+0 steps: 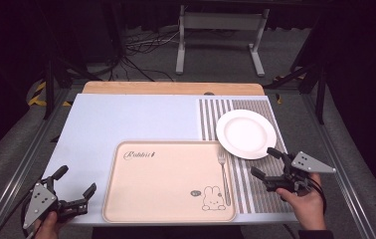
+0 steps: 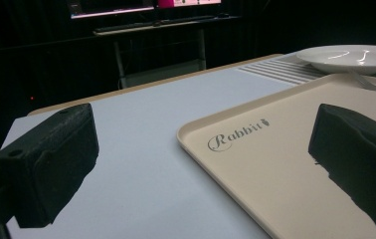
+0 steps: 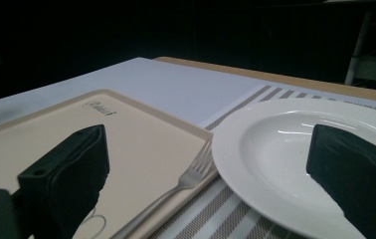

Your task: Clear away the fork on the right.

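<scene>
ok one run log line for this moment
left gripper: open, empty | right gripper: open, empty, near plate | fork: on tray right edge

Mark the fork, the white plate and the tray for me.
fork [image 1: 224, 180], high view, middle of its handle.
white plate [image 1: 246, 133], high view, bare centre of the dish.
tray [image 1: 166, 179], high view, bare beige floor left of the fork.

Room dark; table [image 1: 126, 119] lit evenly from above, shadows faint. Glare streaks on plate [image 2: 347, 57]. Near black pads soft-focused.
</scene>
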A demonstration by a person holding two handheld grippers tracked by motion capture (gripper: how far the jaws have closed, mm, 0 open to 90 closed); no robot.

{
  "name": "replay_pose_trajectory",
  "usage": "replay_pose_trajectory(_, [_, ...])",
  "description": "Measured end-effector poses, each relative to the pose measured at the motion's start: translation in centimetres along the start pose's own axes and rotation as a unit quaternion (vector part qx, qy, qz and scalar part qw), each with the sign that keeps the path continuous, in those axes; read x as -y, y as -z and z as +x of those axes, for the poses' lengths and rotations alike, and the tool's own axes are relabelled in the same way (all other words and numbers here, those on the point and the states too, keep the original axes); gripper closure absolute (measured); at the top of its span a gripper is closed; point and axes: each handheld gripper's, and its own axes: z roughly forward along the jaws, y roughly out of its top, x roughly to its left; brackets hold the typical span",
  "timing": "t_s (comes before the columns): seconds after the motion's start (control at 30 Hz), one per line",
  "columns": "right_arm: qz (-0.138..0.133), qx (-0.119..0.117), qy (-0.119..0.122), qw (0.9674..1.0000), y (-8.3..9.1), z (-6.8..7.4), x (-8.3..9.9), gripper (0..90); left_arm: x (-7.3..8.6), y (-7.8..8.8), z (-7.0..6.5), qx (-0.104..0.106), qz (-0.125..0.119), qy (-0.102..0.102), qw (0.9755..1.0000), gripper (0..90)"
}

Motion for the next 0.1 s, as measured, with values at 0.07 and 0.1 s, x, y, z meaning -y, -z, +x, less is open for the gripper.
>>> replay_pose_trajectory(0.07, [-0.014, 0.002, -0.004, 0.9999, 0.67, -0.36, 1.32, 3.0, -0.05, 0.02, -0.02, 0.001, -0.001, 0.001, 1.0000, 0.0])
replay_pose_trajectory(0.1, [-0.014, 0.002, -0.004, 0.9999, 0.67, -0.36, 1.32, 3.0, -0.05, 0.02, -0.02, 0.001, -0.001, 0.001, 1.0000, 0.0])
